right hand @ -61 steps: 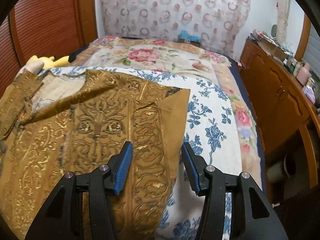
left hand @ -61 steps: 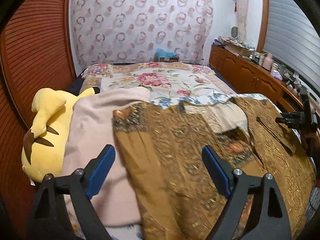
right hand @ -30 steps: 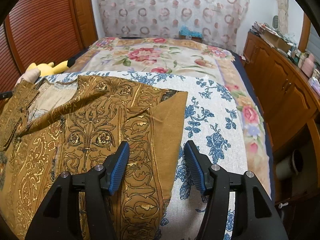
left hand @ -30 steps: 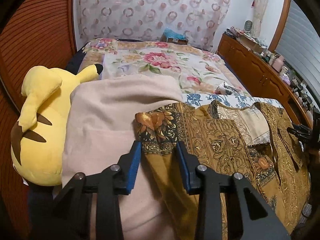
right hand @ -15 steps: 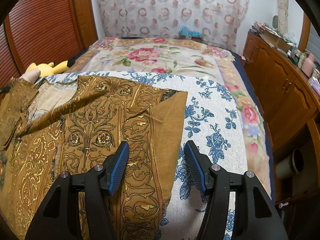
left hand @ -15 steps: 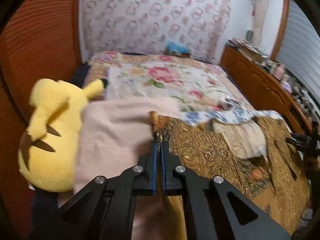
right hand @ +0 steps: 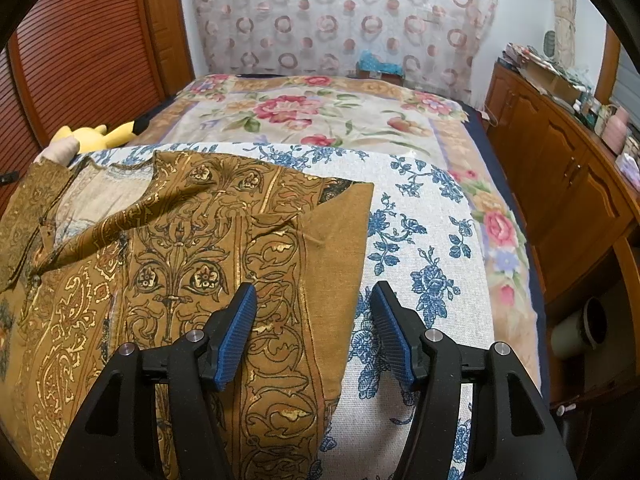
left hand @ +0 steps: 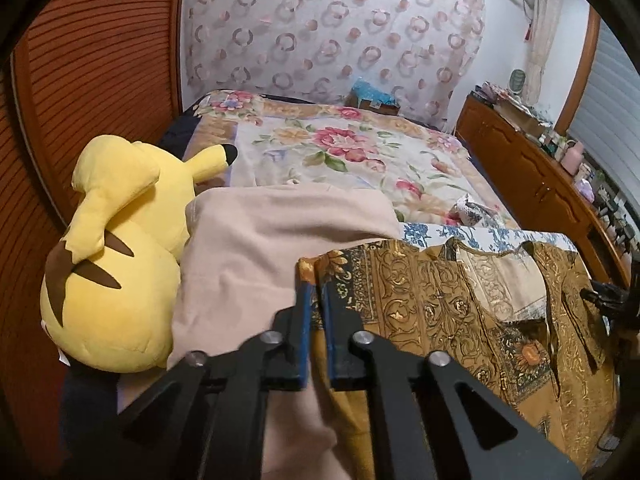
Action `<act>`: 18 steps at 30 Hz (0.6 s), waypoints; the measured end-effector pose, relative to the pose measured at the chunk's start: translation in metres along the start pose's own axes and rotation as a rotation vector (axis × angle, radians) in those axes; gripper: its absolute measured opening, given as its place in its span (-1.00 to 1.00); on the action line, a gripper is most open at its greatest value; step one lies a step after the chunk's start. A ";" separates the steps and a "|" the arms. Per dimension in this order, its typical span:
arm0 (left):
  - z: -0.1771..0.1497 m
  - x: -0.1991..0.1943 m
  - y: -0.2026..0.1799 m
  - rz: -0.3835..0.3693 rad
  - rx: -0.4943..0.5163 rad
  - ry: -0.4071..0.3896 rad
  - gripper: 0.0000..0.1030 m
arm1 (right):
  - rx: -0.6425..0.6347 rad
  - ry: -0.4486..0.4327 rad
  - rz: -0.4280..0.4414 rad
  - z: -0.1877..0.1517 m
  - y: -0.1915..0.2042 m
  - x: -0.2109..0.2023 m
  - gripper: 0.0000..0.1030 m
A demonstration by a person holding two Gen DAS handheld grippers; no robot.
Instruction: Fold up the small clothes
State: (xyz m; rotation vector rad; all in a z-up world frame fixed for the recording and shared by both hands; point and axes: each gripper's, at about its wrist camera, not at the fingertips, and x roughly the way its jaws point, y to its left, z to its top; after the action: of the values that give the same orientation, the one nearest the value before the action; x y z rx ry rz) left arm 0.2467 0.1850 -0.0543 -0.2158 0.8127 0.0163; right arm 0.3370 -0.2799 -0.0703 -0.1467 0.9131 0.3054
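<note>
- The brown gold-patterned garment (right hand: 168,264) is spread flat on the blue-flowered white cloth (right hand: 432,264) covering the near part of the bed.
- Your left gripper (left hand: 315,292) has its jaws pinched on the garment's corner, which pokes up between the blue pads; they've just eased open a touch but the cloth is gripped.
- Your right gripper (right hand: 314,320) hangs open over the garment's right edge, gripping nothing.
- A beige cloth (left hand: 256,256) lies beside that pinched corner, draped against a yellow Pikachu plush (left hand: 120,264).
</note>
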 end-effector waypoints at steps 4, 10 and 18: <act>0.000 0.004 0.002 -0.025 0.003 0.022 -0.49 | -0.012 0.004 0.009 0.002 0.001 0.002 0.28; -0.002 0.015 -0.006 -0.077 0.025 0.074 -0.35 | -0.013 0.040 0.032 0.022 -0.003 0.015 0.31; 0.003 0.033 -0.013 -0.064 0.034 0.129 -0.35 | 0.039 0.052 0.099 0.041 -0.013 0.023 -0.58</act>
State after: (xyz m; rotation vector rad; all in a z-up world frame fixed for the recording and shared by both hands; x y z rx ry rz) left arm 0.2725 0.1705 -0.0735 -0.2127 0.9339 -0.0722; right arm 0.3850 -0.2771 -0.0644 -0.0740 0.9790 0.3766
